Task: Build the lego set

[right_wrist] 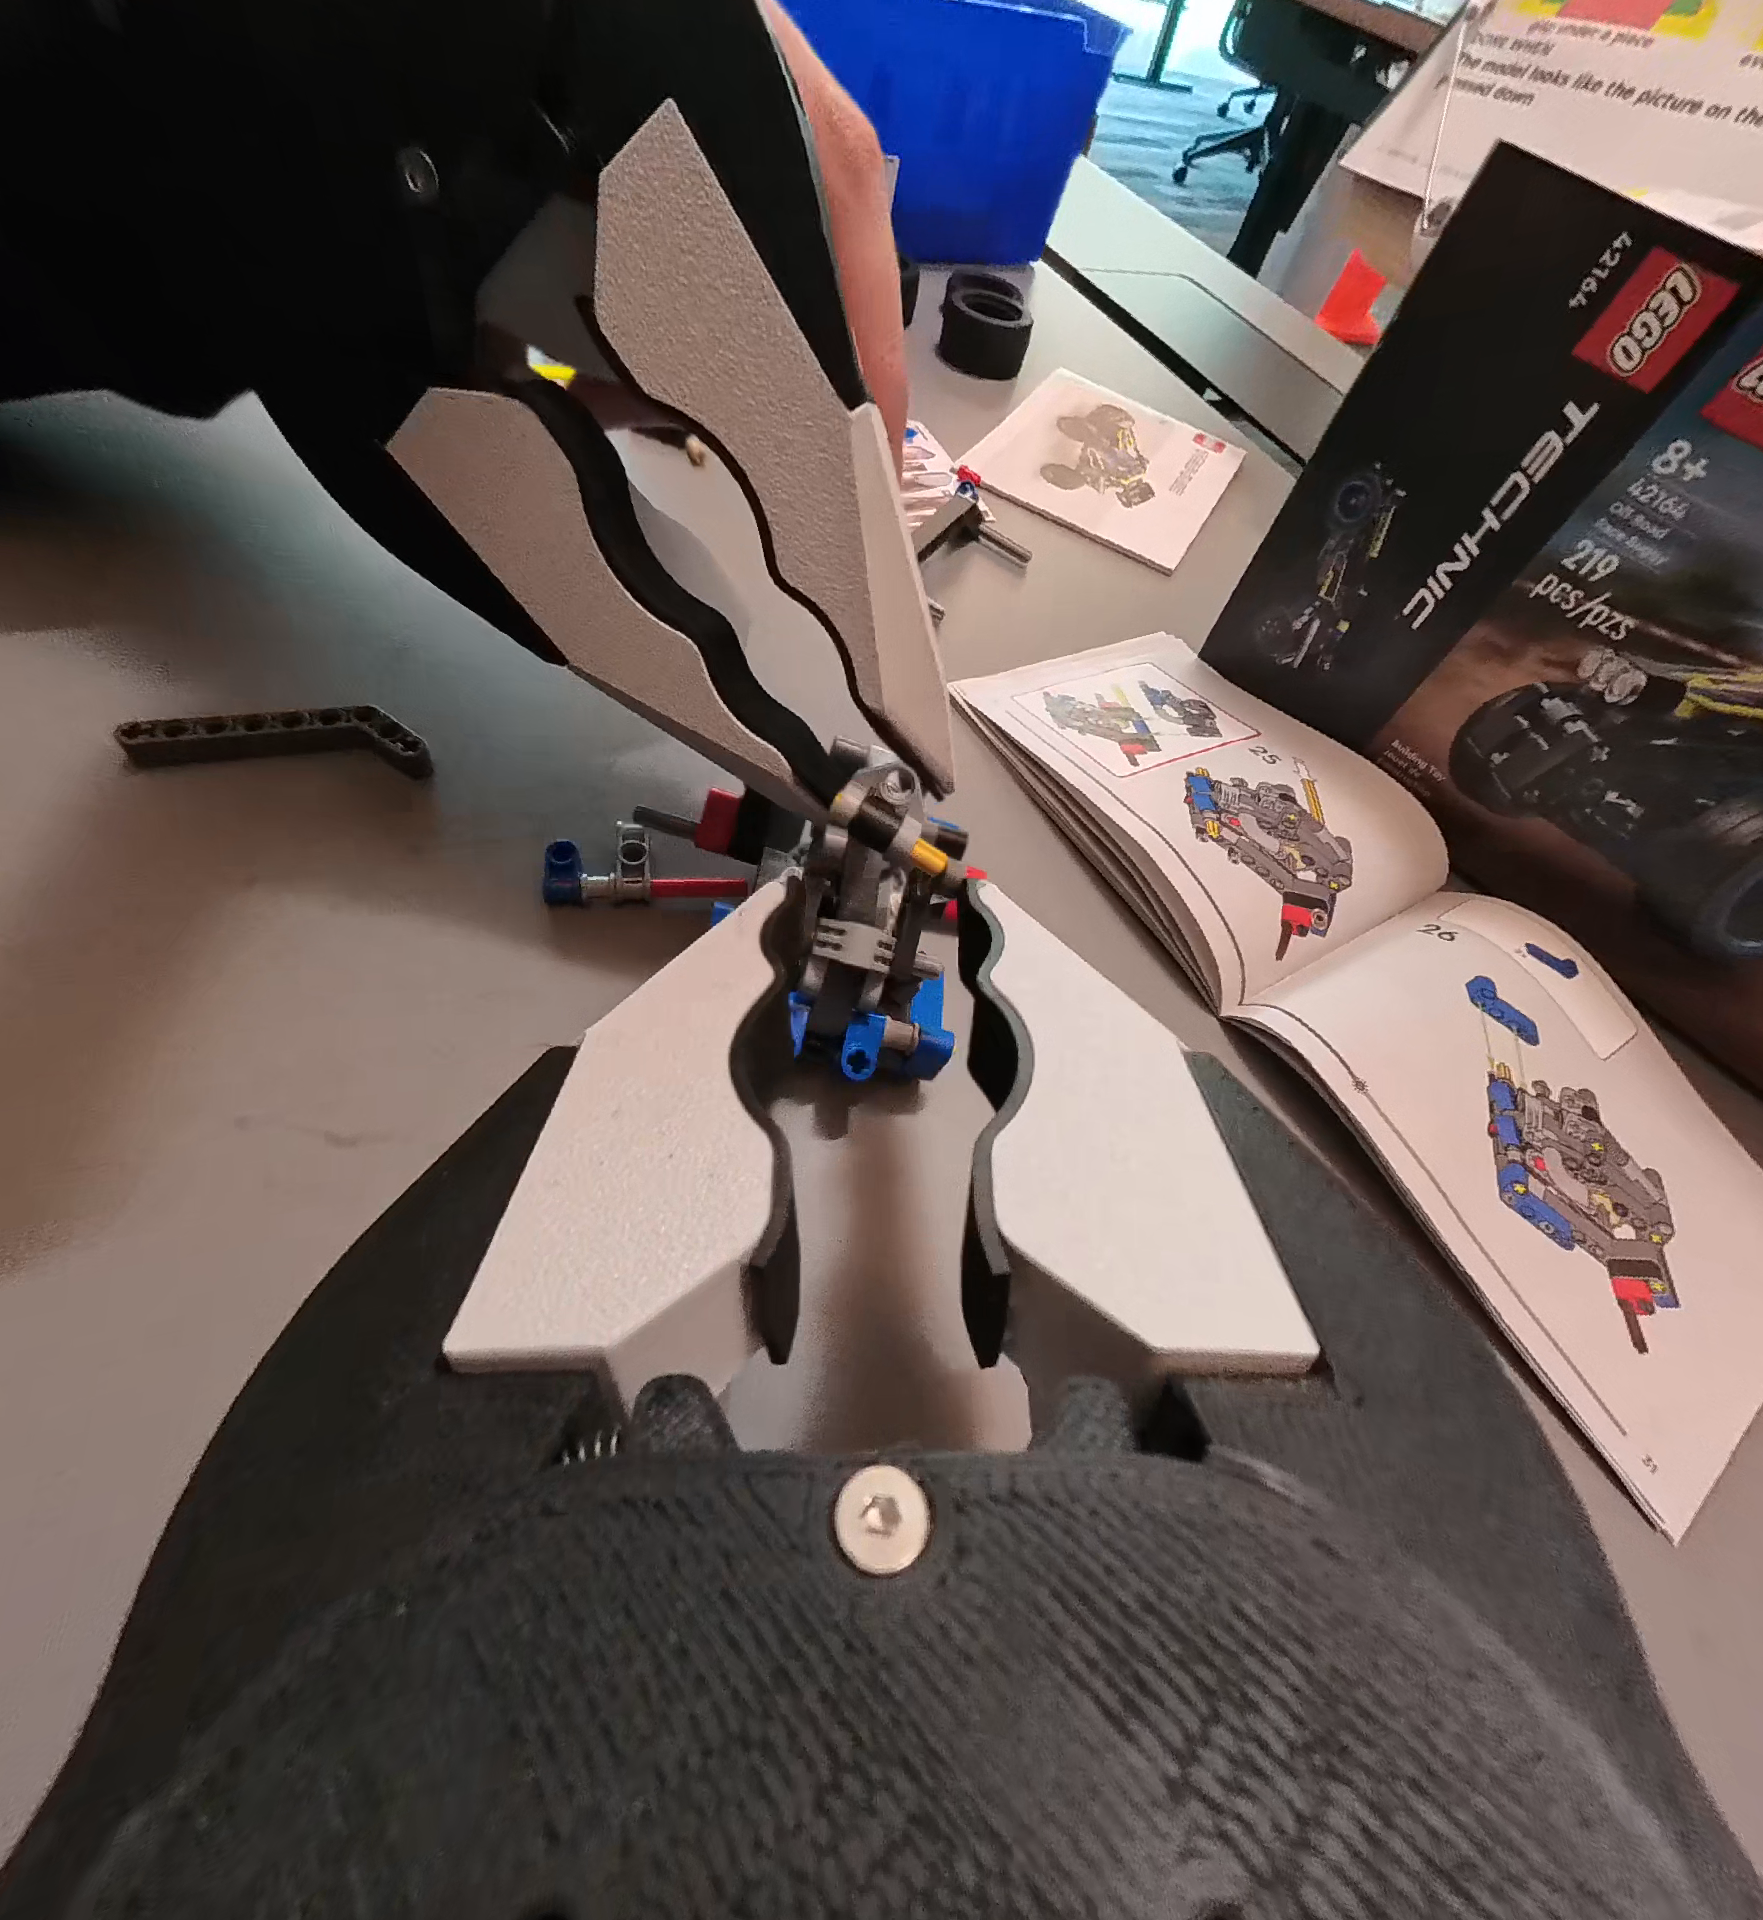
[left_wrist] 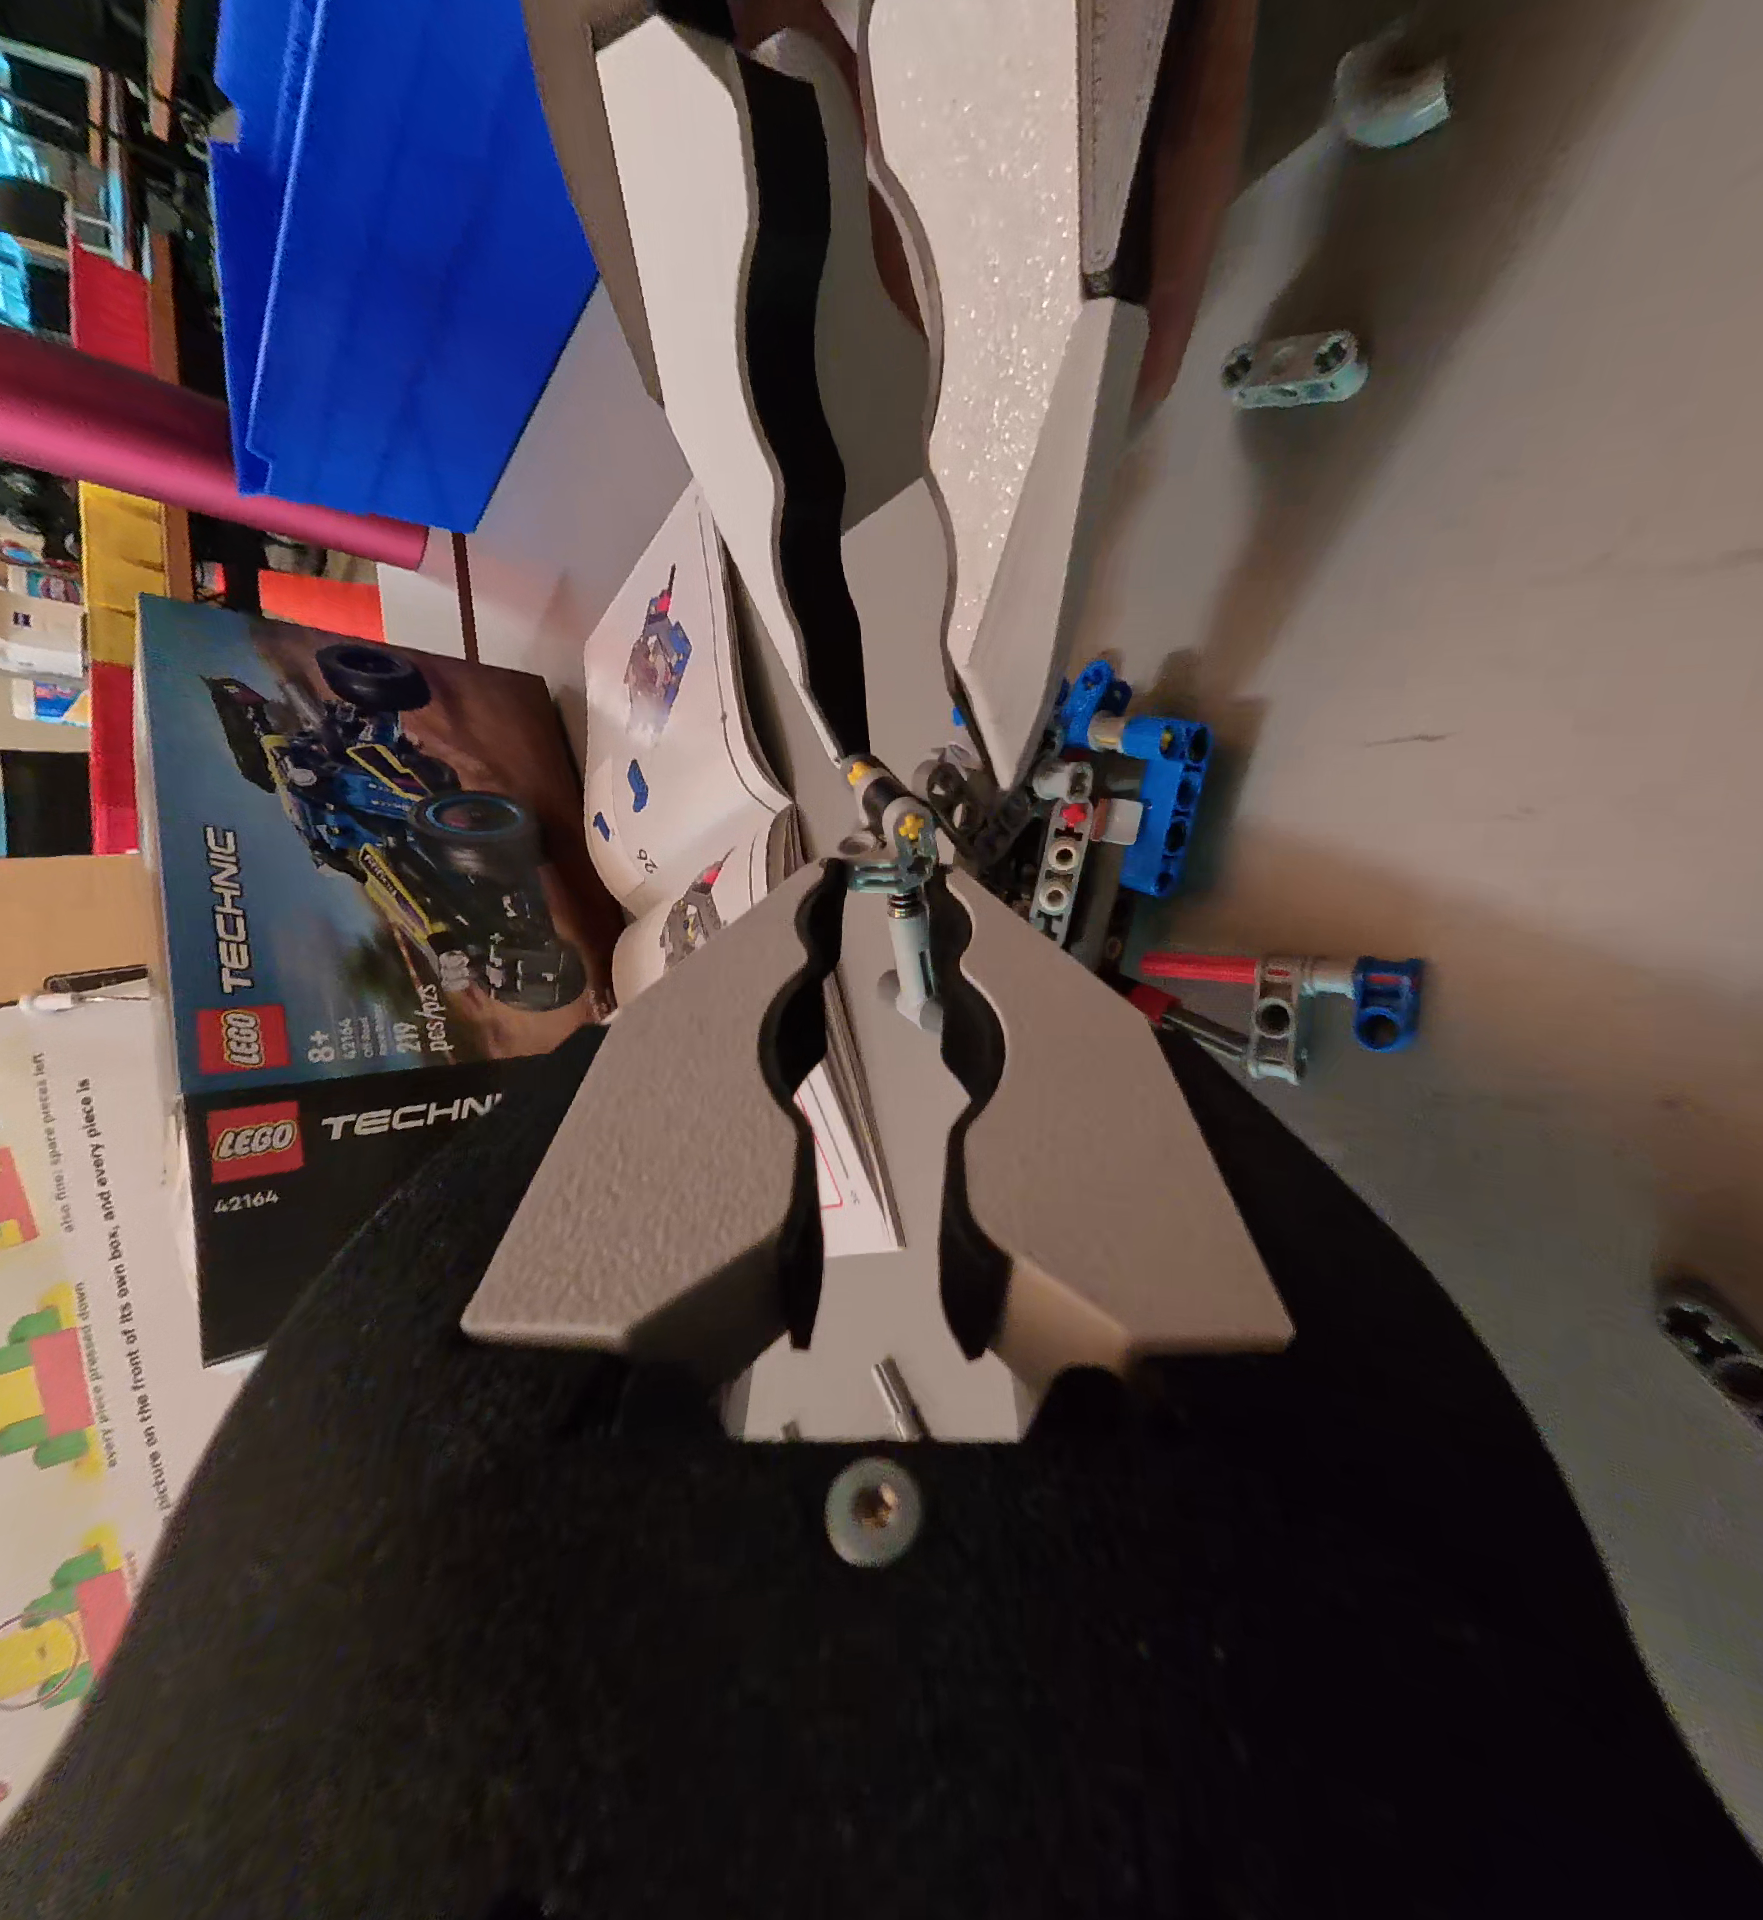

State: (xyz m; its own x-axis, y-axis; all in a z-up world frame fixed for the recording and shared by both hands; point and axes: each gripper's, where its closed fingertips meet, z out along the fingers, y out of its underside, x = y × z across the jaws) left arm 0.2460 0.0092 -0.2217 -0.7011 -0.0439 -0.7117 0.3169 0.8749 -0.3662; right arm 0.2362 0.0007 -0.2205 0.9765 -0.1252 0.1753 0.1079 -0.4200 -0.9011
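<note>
Between the two grippers, low on the grey table [right_wrist: 233,1039], stands a small brick-built model [right_wrist: 872,935] of grey, black and blue pieces, its blue base toward the right wrist camera. The right gripper [right_wrist: 872,904] reaches around this model with its fingers on either side; the right-hand pad [right_wrist: 991,977] shows a gap from the model, so its jaws look spread rather than clamped, though contact on the other side is hard to judge. The left gripper [left_wrist: 892,883] comes in from the far side and pinches a pale grey shock-absorber piece [left_wrist: 913,956], with a spring at its upper end, that rises from the top of the model; its tips are nearly together on that piece, and in the right wrist view the same fingertips [right_wrist: 835,784] meet at the model's top by a yellow pin [right_wrist: 927,854]. Just beside the model lies a red axle with grey and blue connectors [right_wrist: 628,883], and farther to the left a dark angled beam [right_wrist: 274,740] lies flat. To the right an open instruction booklet [right_wrist: 1324,935] rests near the model, with the set's box [right_wrist: 1542,499] standing behind it. Well back sit a black tyre [right_wrist: 983,330], a blue bin [right_wrist: 960,114] and a second, closed booklet [right_wrist: 1105,468]
</note>
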